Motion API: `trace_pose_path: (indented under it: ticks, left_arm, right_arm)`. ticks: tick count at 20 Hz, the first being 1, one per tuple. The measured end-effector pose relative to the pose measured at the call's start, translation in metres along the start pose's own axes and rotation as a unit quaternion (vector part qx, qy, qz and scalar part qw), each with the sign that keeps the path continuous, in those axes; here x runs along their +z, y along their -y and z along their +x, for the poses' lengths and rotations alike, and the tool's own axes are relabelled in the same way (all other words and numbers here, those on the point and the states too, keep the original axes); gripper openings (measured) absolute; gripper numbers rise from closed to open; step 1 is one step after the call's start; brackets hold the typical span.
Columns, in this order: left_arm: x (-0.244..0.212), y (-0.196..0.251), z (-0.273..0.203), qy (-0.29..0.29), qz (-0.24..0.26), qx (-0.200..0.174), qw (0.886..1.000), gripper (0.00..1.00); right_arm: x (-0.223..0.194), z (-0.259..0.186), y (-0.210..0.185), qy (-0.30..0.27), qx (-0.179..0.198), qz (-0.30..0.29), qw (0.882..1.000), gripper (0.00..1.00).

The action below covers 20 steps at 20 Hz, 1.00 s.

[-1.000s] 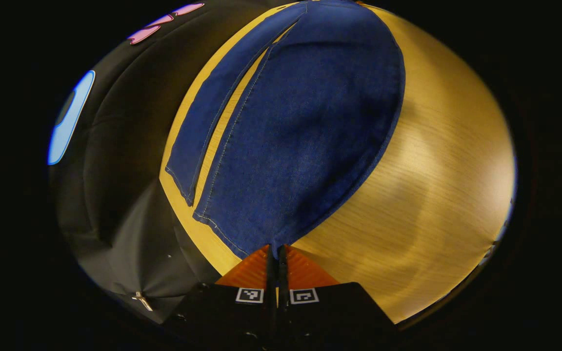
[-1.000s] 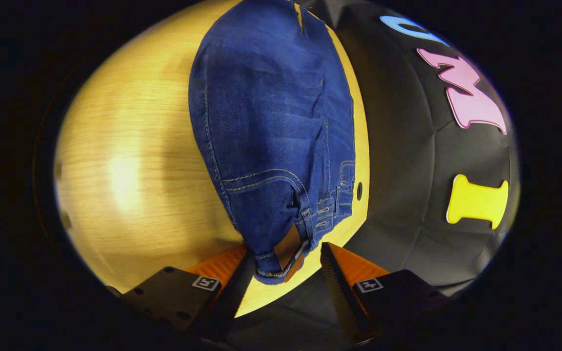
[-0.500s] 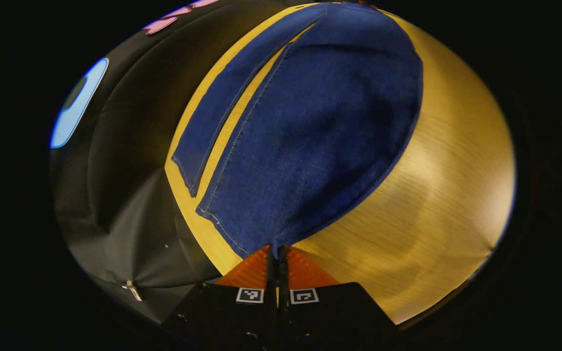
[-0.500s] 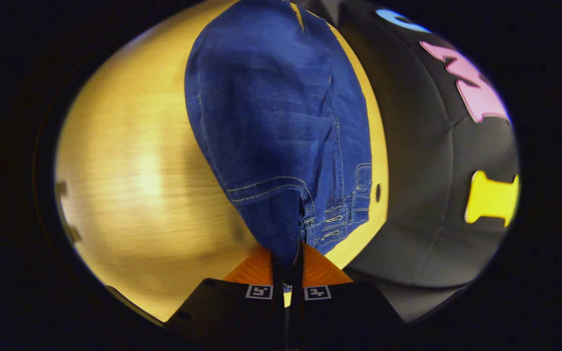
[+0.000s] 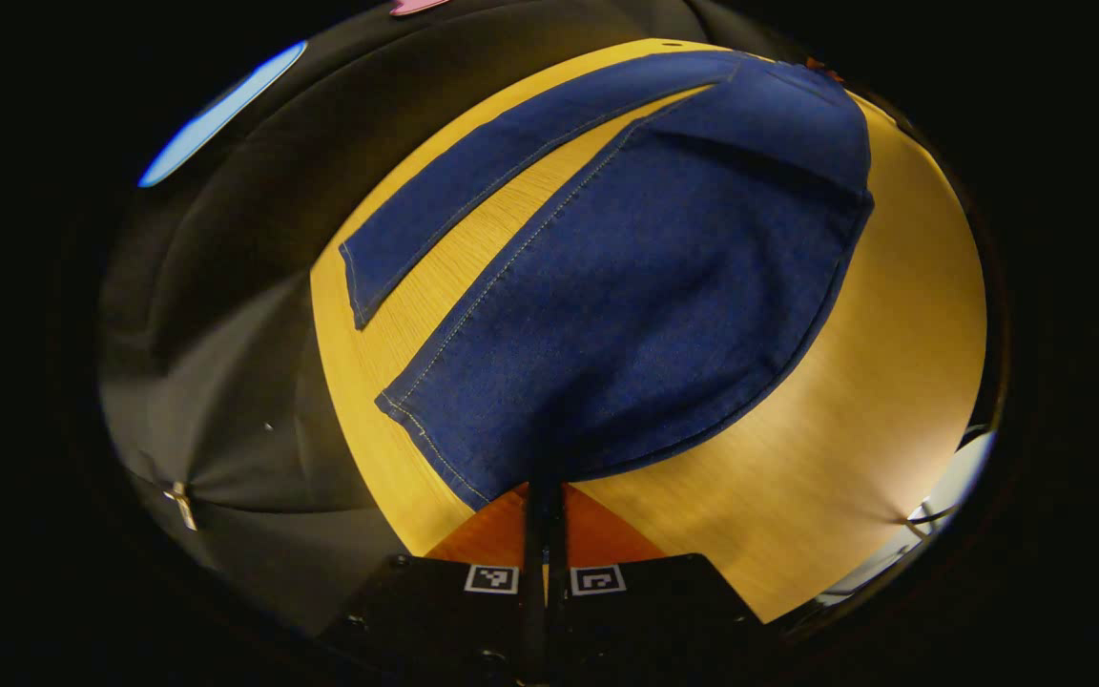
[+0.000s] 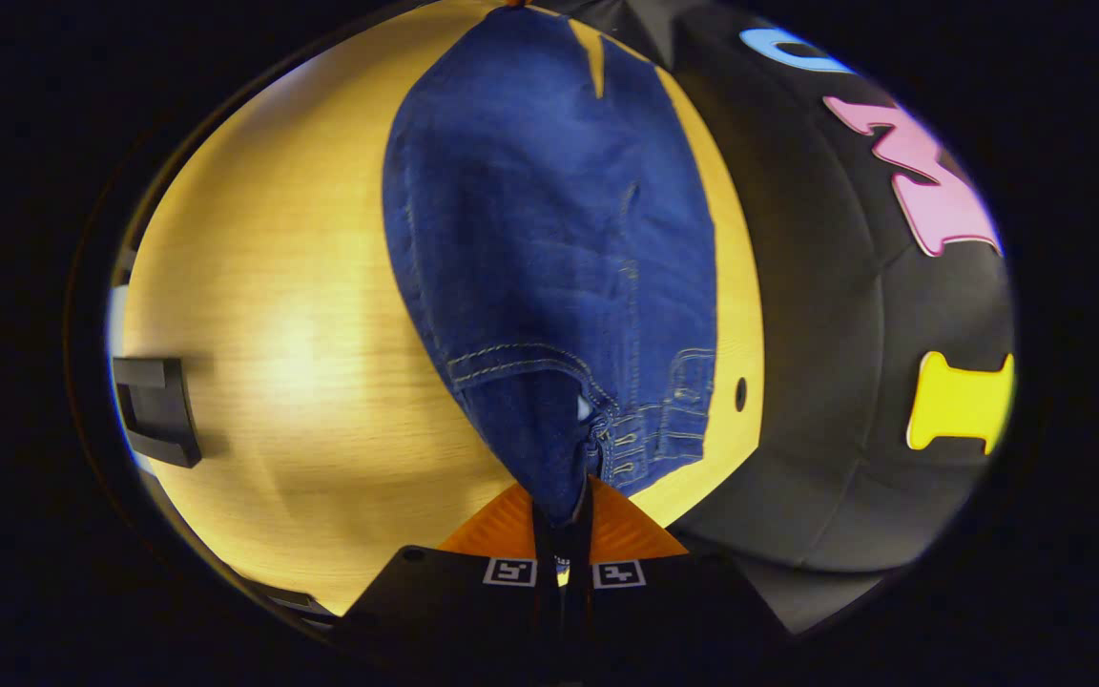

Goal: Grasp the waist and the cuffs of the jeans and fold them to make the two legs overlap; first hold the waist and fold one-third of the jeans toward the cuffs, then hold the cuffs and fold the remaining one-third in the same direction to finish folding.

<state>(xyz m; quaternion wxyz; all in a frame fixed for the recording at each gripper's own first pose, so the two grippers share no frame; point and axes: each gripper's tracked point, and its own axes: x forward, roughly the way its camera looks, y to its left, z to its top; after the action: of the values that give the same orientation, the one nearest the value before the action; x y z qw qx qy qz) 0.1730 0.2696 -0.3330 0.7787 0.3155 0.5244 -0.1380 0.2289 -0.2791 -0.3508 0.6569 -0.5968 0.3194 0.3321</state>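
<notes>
Jeans pinched at both ends above the tabletop

Denim of a deep blue with pale contrast stitching makes up the jeans [image 5: 635, 305], spread over a smooth, light wood-grain tabletop [image 5: 855, 458]. In the left gripper view the left gripper [image 5: 544, 496] has its fingers pressed together on the hem of the near leg's cuff, and that leg rises from the wood toward the tool. The other leg [image 5: 473, 191] lies flat near the tabletop's far edge, a strip of bare wood between the two. In the right gripper view the right gripper [image 6: 564, 510] is clamped on the waistband, the cloth bunching into a narrow peak at the fingers; belt loops and a curved pocket seam sit just beyond. A small dark hole [image 6: 740, 393] marks the tabletop near its edge beside the waist.
</notes>
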Motion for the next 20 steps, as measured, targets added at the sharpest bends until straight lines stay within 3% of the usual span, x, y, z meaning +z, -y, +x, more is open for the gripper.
trace_pose_path:
  ticks: [3,6,10,11,14,16,19,20]
  left_arm:
    - [0.039,-0.021,-0.015,0.053,-0.13,-0.034,0.99,0.06]
    - [0.094,-0.044,-0.055,0.122,-0.231,-0.063,0.963,0.06]
    - [0.125,-0.082,-0.113,0.165,-0.299,-0.084,0.936,0.06]
    - [0.123,-0.087,-0.114,0.167,-0.312,-0.087,0.931,0.1]
    - [0.122,-0.095,-0.114,0.167,-0.366,-0.106,0.909,0.01]
    - [0.117,-0.11,-0.114,0.171,-0.408,-0.118,0.889,0.1]
    - [0.107,-0.123,-0.119,0.161,-0.468,-0.11,0.862,0.06]
    - [0.102,-0.124,-0.122,0.15,-0.477,-0.103,0.86,0.06]
  right_arm:
    - [0.008,-0.006,0.056,0.013,-0.039,0.055,0.998,0.06]
    - [0.023,-0.006,0.102,0.027,-0.058,0.106,0.992,0.06]
    - [0.035,0.024,0.155,0.04,-0.055,0.156,0.985,0.06]
    - [0.033,0.034,0.163,0.034,-0.047,0.173,0.983,0.06]
    - [0.023,0.066,0.189,0.018,-0.026,0.226,0.974,0.06]
    - [0.015,0.09,0.202,0.012,-0.007,0.289,0.957,0.07]
    - [0.009,0.122,0.219,0.005,0.012,0.406,0.914,0.06]
    - [0.008,0.131,0.219,-0.007,0.019,0.441,0.897,0.06]
